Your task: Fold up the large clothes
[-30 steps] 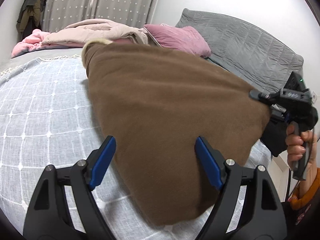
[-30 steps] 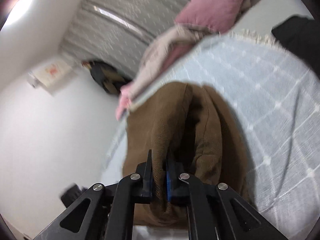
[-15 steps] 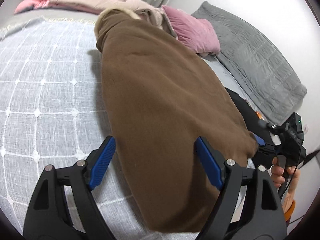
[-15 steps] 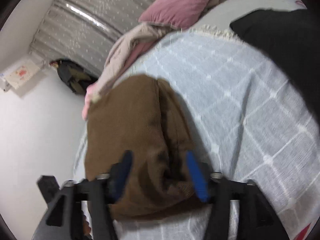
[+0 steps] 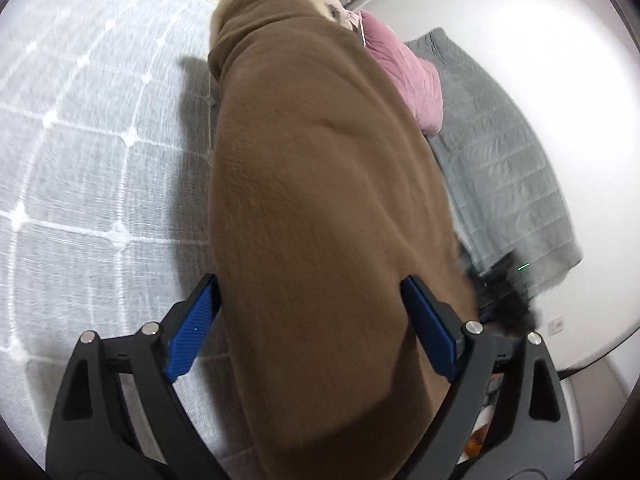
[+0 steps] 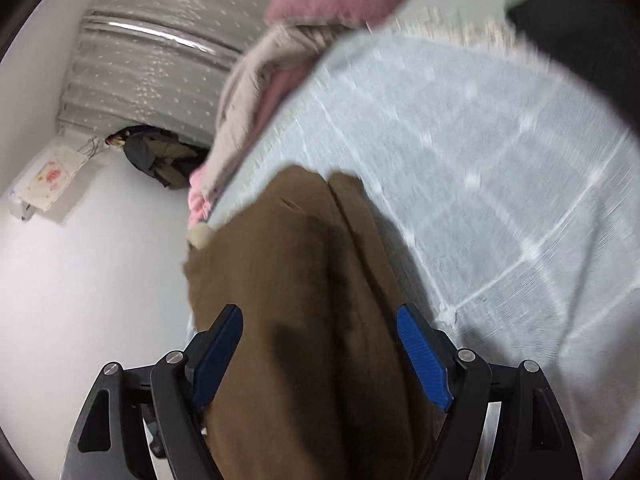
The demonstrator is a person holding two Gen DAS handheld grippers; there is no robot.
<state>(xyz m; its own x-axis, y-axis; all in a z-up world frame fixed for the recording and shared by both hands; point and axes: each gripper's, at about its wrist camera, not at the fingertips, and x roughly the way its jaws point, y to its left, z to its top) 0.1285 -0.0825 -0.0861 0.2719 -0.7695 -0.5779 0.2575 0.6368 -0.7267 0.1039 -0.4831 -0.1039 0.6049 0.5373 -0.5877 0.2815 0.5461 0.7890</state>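
Left wrist view: left claw (image 5: 310,332) and right claw (image 6: 320,354) both wide apart, empty, astride brown garment (image 5: 320,184)

Left claw (image 5: 310,330) and right claw (image 6: 320,354) both gape wide, gripping nothing.

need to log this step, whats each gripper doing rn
left gripper: open, holding nothing, brown garment lies between its jaws
right gripper: open, holding nothing
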